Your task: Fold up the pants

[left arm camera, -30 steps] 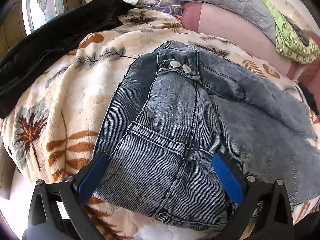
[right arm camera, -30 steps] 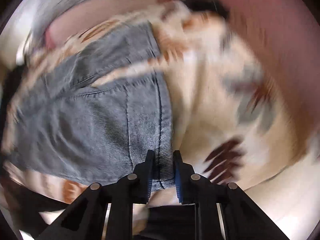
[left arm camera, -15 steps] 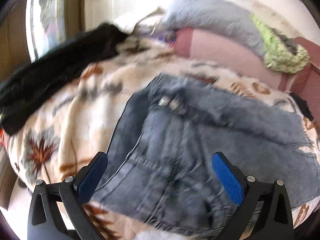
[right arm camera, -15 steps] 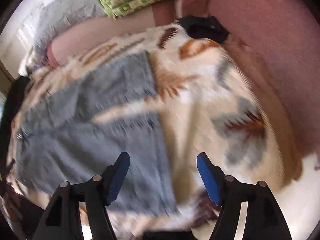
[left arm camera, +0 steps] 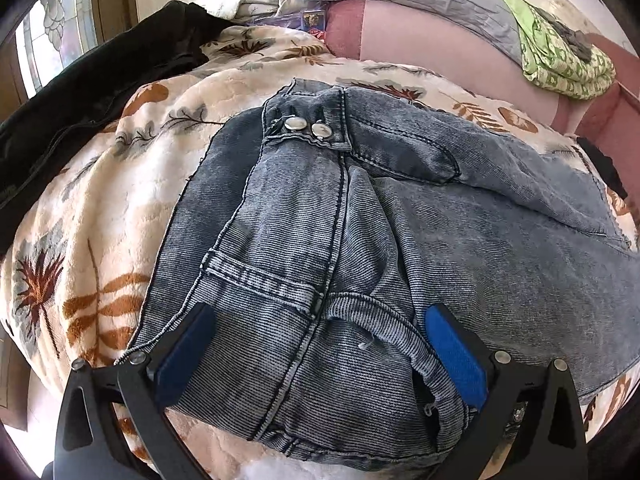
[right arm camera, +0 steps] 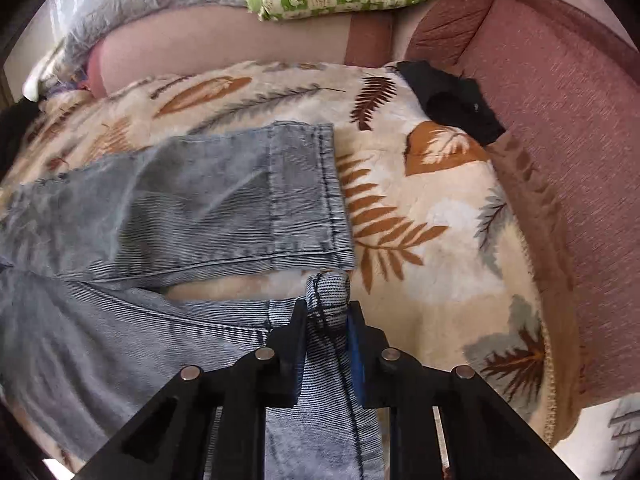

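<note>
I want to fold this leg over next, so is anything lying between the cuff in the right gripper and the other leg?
Nothing visible. The right gripper is shut on the near cuff; only bare leaf-print blanket separates it from the other leg.

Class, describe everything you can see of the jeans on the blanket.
The jeans are faded grey-blue ribbed denim with dark stitching and two silver buttons at the waistband. They lie rumpled on a leaf-print blanket, legs apart. The right gripper pinches the nearer hem; the left gripper straddles the seat, open.
</note>
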